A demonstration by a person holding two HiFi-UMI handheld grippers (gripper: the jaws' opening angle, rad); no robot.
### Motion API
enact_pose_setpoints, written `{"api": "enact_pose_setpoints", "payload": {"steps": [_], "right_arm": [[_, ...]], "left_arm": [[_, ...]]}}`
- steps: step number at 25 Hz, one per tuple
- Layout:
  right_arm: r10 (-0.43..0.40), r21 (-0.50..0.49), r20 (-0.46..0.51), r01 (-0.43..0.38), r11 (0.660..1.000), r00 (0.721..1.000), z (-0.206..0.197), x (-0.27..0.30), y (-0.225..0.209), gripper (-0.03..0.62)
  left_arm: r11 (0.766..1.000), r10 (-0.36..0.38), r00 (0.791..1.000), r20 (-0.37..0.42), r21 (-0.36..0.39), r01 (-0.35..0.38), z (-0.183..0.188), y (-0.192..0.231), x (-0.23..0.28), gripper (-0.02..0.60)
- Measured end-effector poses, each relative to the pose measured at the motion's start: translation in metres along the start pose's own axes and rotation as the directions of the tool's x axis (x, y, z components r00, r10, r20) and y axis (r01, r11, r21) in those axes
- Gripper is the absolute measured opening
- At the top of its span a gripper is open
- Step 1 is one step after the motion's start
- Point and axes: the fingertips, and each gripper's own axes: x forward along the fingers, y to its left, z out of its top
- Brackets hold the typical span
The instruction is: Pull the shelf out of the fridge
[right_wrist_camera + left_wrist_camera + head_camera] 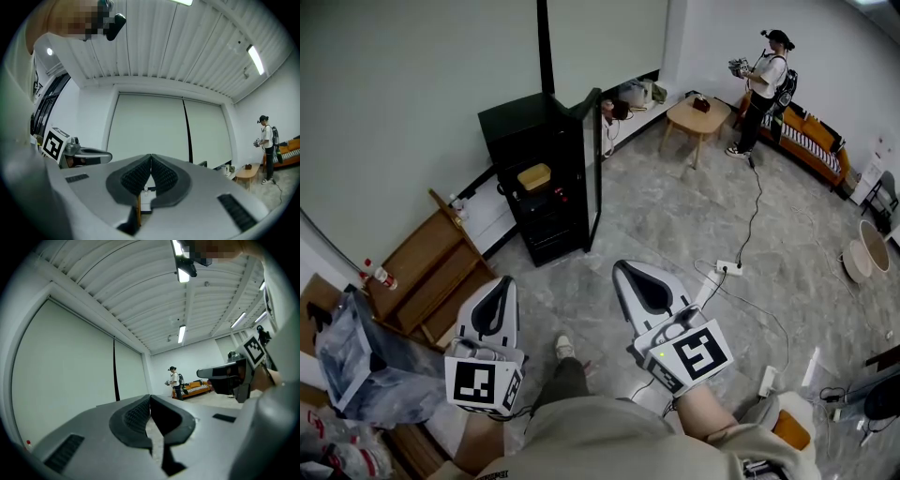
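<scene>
A black fridge (534, 183) stands by the far wall with its door (592, 167) swung open. Its shelves (542, 199) sit inside, and a tan flat thing (534, 175) lies on the upper one. Both grippers hover over the floor well short of the fridge, pointing toward it. My left gripper (506, 280) is shut with nothing between its tips, which meet in the left gripper view (150, 397). My right gripper (621, 266) is also shut and empty, its ribbed pads (161, 176) pressed together in the right gripper view.
A wooden rack (427, 272) lies on the floor left of the fridge, beside plastic bags (352, 361). A power strip (729, 267) and its cable cross the floor at right. At the far right stand a person (766, 89), a small wooden table (697, 117) and an orange sofa (814, 141).
</scene>
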Motion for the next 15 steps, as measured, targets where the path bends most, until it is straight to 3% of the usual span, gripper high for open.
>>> {"api": "enact_pose_setpoints", "payload": {"steps": [8,15], "right_arm": [[-0.007,0.010,0.005,0.007,1.000,1.000,-0.017,0.009,-0.014,-0.005],[-0.023,0.021,-0.004,0.023,1.000,1.000,-0.034,0.038,-0.023,-0.003]], "left_arm": [[0.999,-0.032,0.999,0.013,-0.014,0.032,-0.009,-0.005,0.019,0.008],[0.999,-0.050,0.999,-0.002,0.018,0.050,-0.026,0.010,0.044,0.008]]}}
